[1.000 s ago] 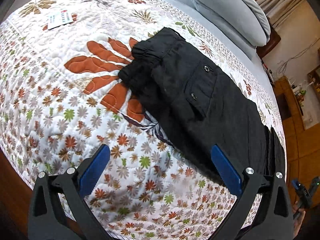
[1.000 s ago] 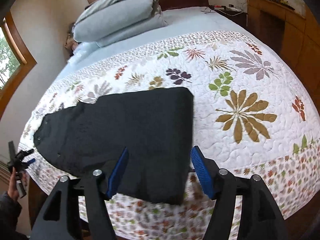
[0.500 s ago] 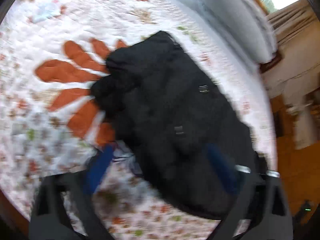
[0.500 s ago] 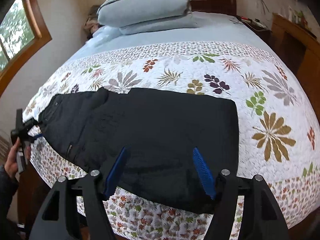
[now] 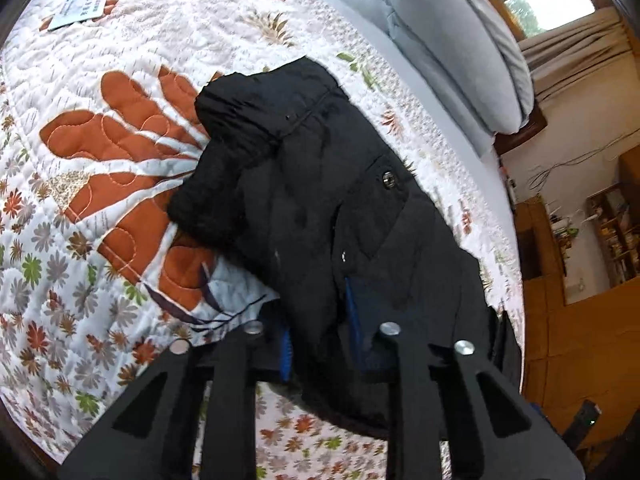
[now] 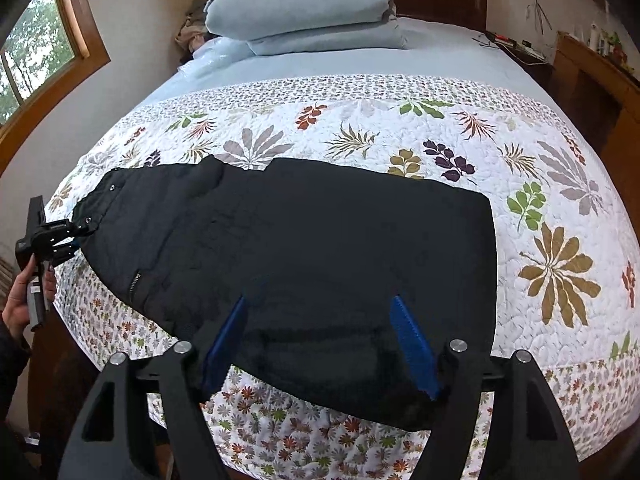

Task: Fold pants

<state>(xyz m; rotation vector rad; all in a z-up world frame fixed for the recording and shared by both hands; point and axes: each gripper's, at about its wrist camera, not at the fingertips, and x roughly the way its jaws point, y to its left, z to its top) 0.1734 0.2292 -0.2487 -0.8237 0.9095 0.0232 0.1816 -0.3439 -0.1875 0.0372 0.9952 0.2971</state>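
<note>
Quilt (image 6: 560, 184), left gripper (image 5: 318, 332) pinching pants (image 5: 360, 208), right gripper (image 6: 320, 340) spread

Black pants (image 6: 320, 248) flat along quilt edge, waist end perhaps bunched.

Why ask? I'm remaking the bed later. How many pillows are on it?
2: a pale blue pillow lies on top of a second pillow at the far end. More could be hidden behind them.

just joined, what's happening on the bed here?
A person with two handheld grippers is folding black pants laid across a floral quilt. The left gripper is shut on the waist-end fabric. The right gripper is open, straddling the near edge at the leg end, not gripping yet.
</note>
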